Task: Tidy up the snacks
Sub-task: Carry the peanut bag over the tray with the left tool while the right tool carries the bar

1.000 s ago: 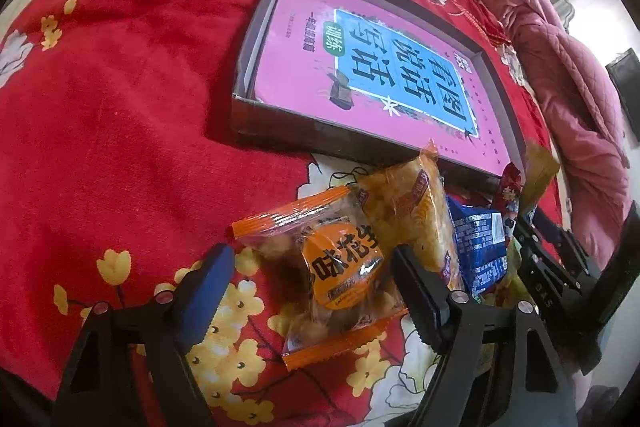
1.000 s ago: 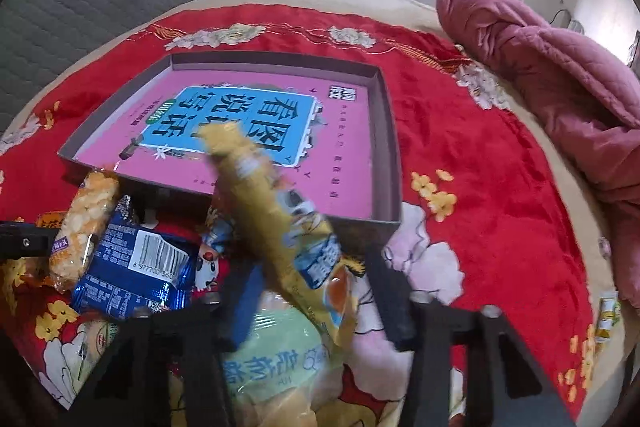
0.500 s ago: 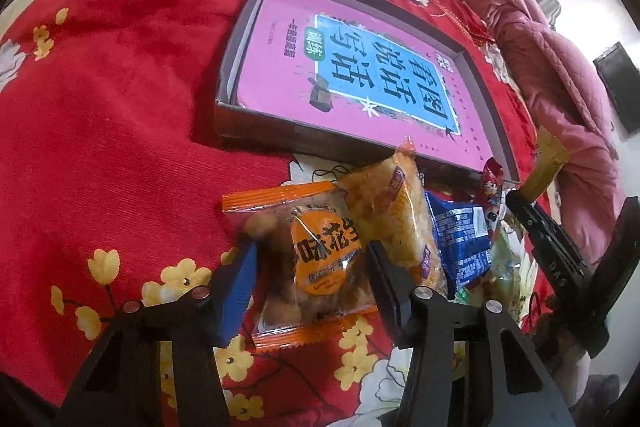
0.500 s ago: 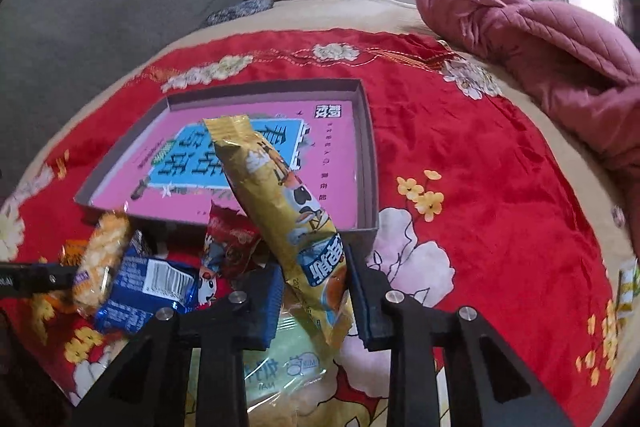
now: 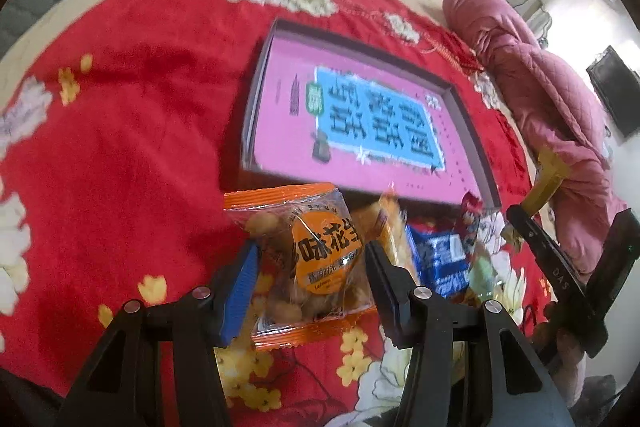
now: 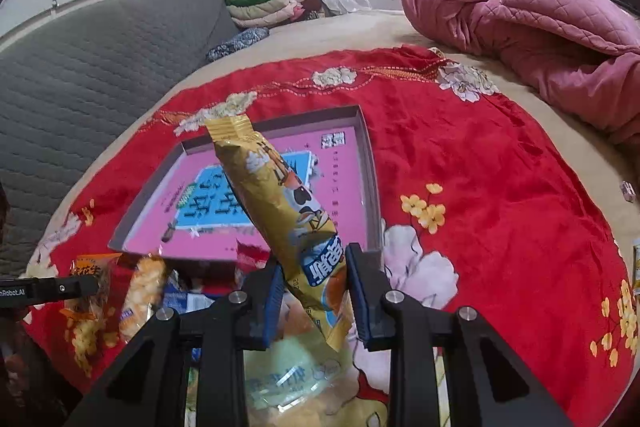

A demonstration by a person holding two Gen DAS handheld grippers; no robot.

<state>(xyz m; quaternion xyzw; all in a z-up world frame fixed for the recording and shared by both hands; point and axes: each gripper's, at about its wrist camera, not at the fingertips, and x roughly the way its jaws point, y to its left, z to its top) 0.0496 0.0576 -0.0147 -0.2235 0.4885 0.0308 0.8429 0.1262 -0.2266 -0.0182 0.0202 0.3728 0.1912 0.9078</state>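
Red floral cloth (image 6: 500,163) carries a shallow grey box with a pink printed base (image 5: 280,115) mid-cloth. Near its front edge, the left gripper (image 5: 310,267) clamps an orange peanut packet (image 5: 320,259), the right gripper (image 6: 314,287) a long yellow snack packet (image 6: 280,195).
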